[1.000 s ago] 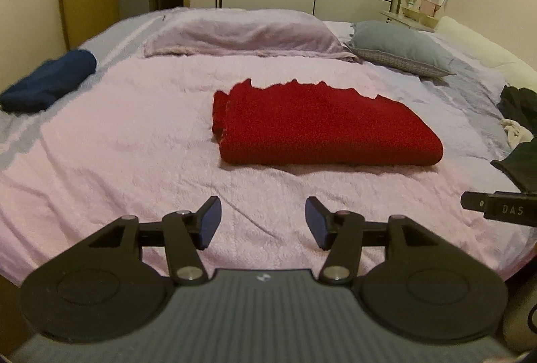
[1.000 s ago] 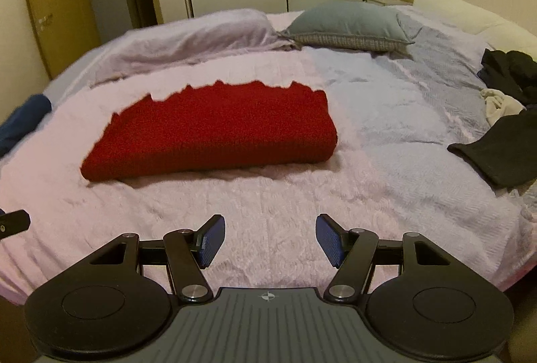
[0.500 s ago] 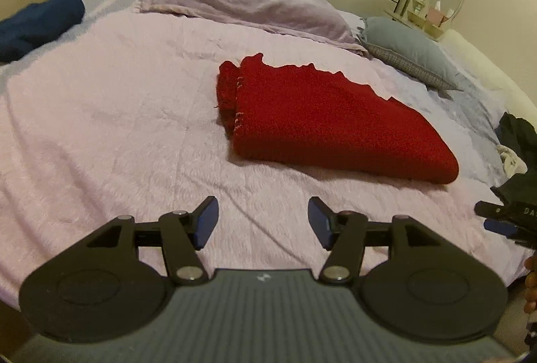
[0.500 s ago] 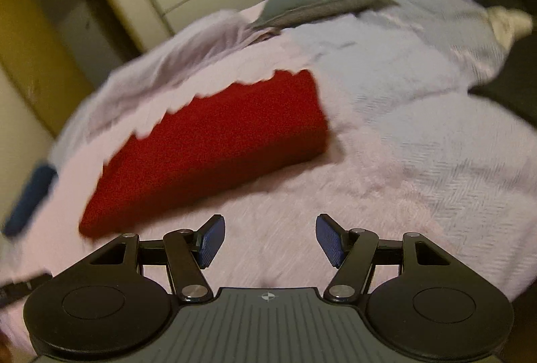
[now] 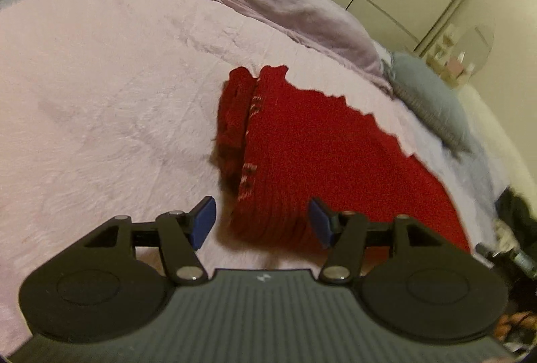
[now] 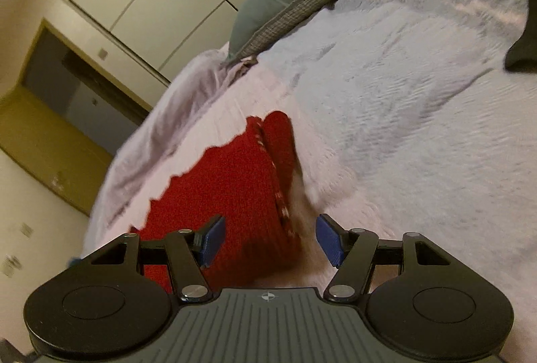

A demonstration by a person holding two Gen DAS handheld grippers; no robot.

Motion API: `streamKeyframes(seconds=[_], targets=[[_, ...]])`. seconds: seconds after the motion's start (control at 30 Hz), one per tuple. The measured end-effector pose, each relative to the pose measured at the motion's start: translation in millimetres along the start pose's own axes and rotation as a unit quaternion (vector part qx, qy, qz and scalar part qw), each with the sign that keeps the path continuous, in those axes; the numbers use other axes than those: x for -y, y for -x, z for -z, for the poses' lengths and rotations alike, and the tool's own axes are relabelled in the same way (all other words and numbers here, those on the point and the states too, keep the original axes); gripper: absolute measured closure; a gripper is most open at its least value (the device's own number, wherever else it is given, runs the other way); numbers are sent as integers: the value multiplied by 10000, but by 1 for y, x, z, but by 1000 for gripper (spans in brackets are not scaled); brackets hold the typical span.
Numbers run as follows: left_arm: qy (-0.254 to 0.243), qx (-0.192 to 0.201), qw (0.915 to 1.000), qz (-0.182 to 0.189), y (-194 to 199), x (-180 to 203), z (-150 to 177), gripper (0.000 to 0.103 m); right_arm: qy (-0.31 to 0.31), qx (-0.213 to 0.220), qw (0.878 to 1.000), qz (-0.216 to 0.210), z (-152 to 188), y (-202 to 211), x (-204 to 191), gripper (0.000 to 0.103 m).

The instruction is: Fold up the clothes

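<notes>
Between the spread fingers of the left gripper (image 5: 261,222) lies a near corner of the folded red knitted garment (image 5: 335,155). Likewise the right gripper (image 6: 270,240), also open and empty, frames the opposite corner. To fold again, pinch every layer at both corners evenly.

- Left gripper (image 5: 261,222): lower centre of its frame, blue-padded jaws spread wide, holding nothing.
- Right gripper (image 6: 270,239): lower centre of its strongly tilted view, jaws likewise parted, empty.

Two black hand-held grippers with blue pads

The left gripper (image 5: 261,217) and right gripper (image 6: 270,237) each have black arms, silver screws, round black discs, and a grey ribbed base with a small mark.
</notes>
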State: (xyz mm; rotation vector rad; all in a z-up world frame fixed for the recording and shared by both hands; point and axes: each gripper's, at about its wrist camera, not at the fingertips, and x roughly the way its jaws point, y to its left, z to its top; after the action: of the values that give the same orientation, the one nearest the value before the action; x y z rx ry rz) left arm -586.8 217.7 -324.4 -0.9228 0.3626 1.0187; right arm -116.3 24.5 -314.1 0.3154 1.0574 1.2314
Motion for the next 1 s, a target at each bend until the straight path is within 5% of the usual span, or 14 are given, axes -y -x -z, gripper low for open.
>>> streamKeyframes(seconds=[0.13, 0.17, 0.2, 0.33, 0.47, 0.57, 0.77, 0.87, 1.0], targets=[[111, -119, 9997, 203, -16, -6, -9, 92, -97, -96, 9997, -219, -6, -17, 7, 43], [27, -109, 9997, 196, -18, -6, -10, 94, 40, -132, 9998, -137, -5, -19, 5, 79], [-11, -82, 9998, 204, -18, -7, -11, 94, 177, -168, 9997, -56, -5, -21, 3, 92], [-181, -127, 9997, 83, -23, -15, -11, 93, 270, -56, 9994, 204, -5, -18, 7, 93], [-480, -307, 9983, -147, -29, -11, -8, 90, -106, -296, 9994, 165, -1, -24, 19, 87], [-629, -228, 9975, -218, -10, -1, -16, 87, -636, -184, 9976, 183, 0, -8, 23, 40], [-896, 310, 9954, 97, 28, 30, -33, 87, -2183, -139, 9739, -604, 26, 21, 38, 36], [-984, 354, 9941, 305, 11, 43, -41, 86, -2539, -303, 9655, -498, 42, -2, 39, 36], [-870, 197, 9950, 440, -31, 47, -45, 86, -2885, 388, 9556, -467, 44, -21, 40, 36]])
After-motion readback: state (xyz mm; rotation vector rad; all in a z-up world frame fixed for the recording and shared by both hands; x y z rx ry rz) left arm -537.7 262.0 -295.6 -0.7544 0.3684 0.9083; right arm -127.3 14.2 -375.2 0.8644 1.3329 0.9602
